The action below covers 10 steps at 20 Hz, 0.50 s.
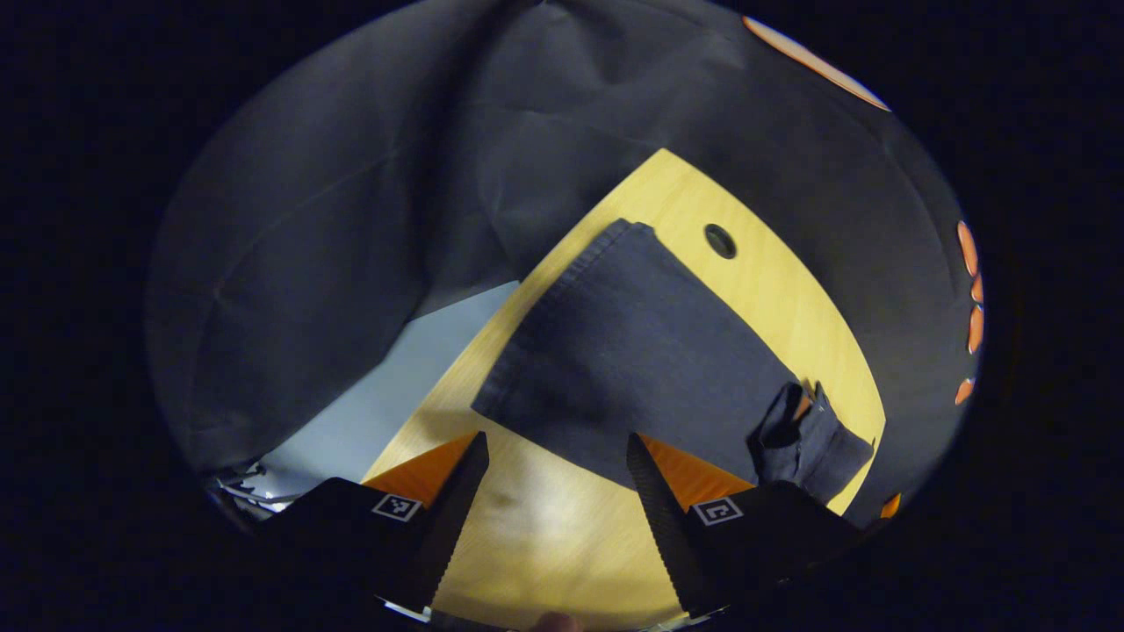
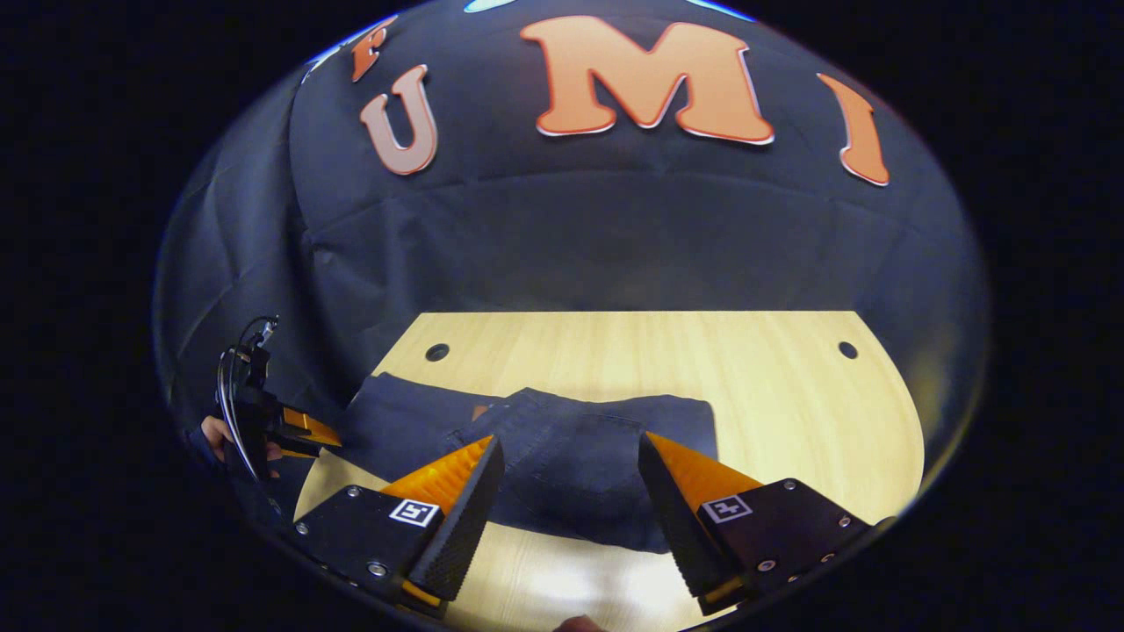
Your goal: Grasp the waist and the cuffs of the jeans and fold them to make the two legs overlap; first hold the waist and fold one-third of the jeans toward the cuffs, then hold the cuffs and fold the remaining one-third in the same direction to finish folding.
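On the wooden table (image 2: 773, 386), folded jeans (image 2: 571, 456) (no legible label) lie beyond both grippers' wide-spread, empty fingers (image 2: 465, 509).

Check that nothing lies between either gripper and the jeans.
Nothing visible does. The left gripper hangs open over bare wooden table just short of the jeans. The right gripper is open with the jeans directly between its fingers.

Right hand-held gripper (image 2: 571, 491) spread open above folded jeans (image 2: 562, 456) on desk (image 2: 773, 395); left hand-held gripper (image 2: 303, 434) at jeans' far-left edge, apart.
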### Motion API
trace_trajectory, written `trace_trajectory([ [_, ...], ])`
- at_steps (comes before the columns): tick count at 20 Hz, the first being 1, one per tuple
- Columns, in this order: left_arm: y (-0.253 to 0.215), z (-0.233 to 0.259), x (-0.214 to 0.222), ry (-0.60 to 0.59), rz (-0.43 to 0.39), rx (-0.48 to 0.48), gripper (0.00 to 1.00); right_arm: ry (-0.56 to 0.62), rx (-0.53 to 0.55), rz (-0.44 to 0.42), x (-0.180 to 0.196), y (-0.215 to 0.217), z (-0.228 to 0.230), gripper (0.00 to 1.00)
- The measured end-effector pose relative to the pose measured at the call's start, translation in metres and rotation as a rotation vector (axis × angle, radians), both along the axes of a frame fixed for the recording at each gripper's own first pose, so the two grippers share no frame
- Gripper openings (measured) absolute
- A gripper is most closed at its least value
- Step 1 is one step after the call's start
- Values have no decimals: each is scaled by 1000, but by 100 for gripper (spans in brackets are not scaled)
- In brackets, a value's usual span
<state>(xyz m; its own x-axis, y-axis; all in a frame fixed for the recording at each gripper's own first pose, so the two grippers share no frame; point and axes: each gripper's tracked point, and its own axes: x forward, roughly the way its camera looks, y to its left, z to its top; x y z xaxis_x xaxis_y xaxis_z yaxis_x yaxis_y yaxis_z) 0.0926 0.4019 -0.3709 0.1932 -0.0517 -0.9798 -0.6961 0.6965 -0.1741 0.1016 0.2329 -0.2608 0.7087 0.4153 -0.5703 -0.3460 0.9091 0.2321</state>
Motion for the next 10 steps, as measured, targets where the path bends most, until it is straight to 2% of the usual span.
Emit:
trace_trajectory([
  [4,13,-24,-1,105,62,2,96,-3,-7,-78,-12,-34,4,94],
  [10,14,-41,-2,222,86,71,94,10,-7,-121,-22,-58,3,93],
])
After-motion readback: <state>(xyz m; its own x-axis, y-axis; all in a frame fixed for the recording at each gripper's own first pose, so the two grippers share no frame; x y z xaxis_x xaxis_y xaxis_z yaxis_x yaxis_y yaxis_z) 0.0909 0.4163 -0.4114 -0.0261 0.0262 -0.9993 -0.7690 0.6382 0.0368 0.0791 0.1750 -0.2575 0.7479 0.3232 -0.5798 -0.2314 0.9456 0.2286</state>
